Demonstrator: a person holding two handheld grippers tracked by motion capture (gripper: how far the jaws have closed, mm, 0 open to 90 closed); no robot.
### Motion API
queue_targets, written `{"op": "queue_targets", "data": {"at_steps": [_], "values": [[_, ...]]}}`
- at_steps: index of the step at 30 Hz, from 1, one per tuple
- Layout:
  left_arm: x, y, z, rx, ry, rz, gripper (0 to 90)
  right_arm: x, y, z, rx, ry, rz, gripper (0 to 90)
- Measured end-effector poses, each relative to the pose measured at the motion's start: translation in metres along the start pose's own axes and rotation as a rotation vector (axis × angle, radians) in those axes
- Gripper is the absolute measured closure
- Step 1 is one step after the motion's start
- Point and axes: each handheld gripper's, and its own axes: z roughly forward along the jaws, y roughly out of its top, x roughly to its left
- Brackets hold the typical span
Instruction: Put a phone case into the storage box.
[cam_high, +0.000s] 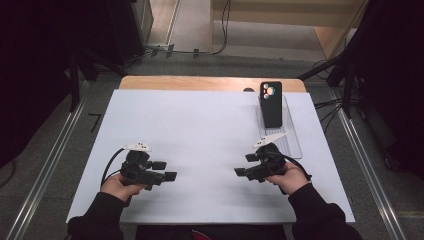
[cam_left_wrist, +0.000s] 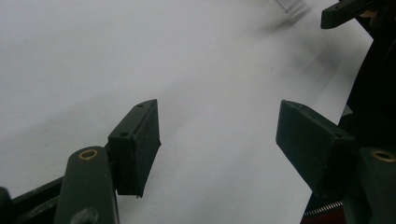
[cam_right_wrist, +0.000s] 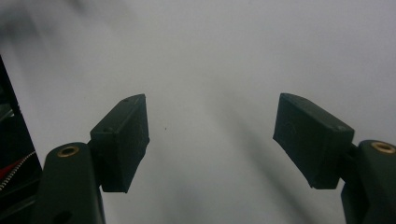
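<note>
White table (cam_high: 200, 125), phone (cam_high: 271, 105) upright (far right), hand-held grippers apart.

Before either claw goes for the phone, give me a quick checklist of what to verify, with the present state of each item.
1. Left claw open, nothing between its jaws: ok.
2. Right claw open, nothing between its jaws: ok.
3. Phone lying in the clear tray, camera end away from the person: ok.
4. White mat between right claw and phone free of obstacles: ok.
5. Claws apart from each other: ok.
6. Phone loose in the tray or fixed: cannot tell.
</note>
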Motion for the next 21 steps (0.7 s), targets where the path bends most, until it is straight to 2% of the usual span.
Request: {"op": "queue_targets", "data": {"at_steps": [6,21], "values": [[-0.002,-0.001,0.001,0.006,-0.001,0.005,30.1,0.001,-0.011,-0.005,-0.001,0.01,-0.001,24.1],[-0.002,-0.004,0.001,0.009,-0.004,0.002,30.0,-0.006,-0.035,-0.025,-0.003,-0.015,0.021,23.8]]}}
